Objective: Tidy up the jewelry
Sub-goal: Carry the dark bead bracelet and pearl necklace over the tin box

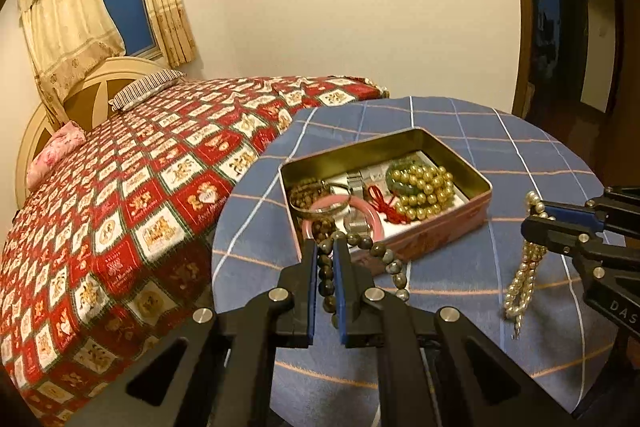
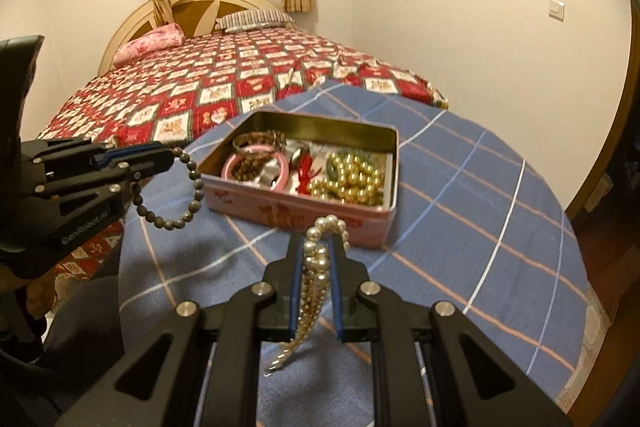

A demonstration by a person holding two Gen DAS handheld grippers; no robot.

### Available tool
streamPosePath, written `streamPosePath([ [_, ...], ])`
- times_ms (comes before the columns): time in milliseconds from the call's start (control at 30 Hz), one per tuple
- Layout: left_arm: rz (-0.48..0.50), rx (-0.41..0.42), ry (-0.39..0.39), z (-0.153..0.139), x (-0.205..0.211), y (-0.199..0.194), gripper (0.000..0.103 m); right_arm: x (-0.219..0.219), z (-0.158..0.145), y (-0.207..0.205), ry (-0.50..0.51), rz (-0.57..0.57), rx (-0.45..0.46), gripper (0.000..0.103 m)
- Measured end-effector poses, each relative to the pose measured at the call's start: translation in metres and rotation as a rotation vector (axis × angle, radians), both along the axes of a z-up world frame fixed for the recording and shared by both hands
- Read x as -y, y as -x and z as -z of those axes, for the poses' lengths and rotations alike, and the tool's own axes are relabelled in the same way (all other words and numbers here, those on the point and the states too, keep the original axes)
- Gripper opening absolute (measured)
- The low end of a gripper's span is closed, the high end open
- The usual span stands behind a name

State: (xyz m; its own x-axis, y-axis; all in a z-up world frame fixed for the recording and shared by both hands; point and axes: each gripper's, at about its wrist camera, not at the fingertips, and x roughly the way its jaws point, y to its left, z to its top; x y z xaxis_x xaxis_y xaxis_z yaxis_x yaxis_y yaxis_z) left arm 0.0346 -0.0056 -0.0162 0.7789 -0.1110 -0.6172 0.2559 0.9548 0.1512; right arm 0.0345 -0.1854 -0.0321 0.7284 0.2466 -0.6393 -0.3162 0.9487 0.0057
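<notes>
An open pink tin box (image 1: 440, 227) (image 2: 280, 211) sits on the round table and holds several pieces: a gold bead strand (image 1: 424, 187), a pink bangle (image 2: 256, 167) and a red knot. My left gripper (image 1: 325, 243) (image 2: 170, 155) is shut on a dark grey bead bracelet (image 1: 380, 251) (image 2: 192, 187), which hangs in a loop above the table at the tin's near left corner. To the right of the tin my right gripper (image 2: 320, 241) (image 1: 534, 217) is shut on a pearl necklace (image 2: 316, 267) (image 1: 524, 267), whose strands dangle below the fingers.
The table wears a blue plaid cloth (image 1: 480, 307) (image 2: 480, 227). A bed with a red patterned quilt (image 1: 160, 187) (image 2: 240, 87) stands close behind and to the left. A dark doorway (image 1: 568, 27) is at the right.
</notes>
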Motion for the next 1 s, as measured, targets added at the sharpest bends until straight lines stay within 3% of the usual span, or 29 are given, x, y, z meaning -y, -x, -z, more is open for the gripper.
streamPosePath([
  [567,-0.008,0.058,-0.024,-0.031,0.002,-0.040,0.007,-0.009,-0.041,-0.034,0.035,-0.022,0.084,0.014],
  [1000,-0.008,0.062,-0.057,-0.035,0.007,-0.078,0.007,-0.019,-0.060,-0.072,0.050,-0.034,0.114,0.014],
])
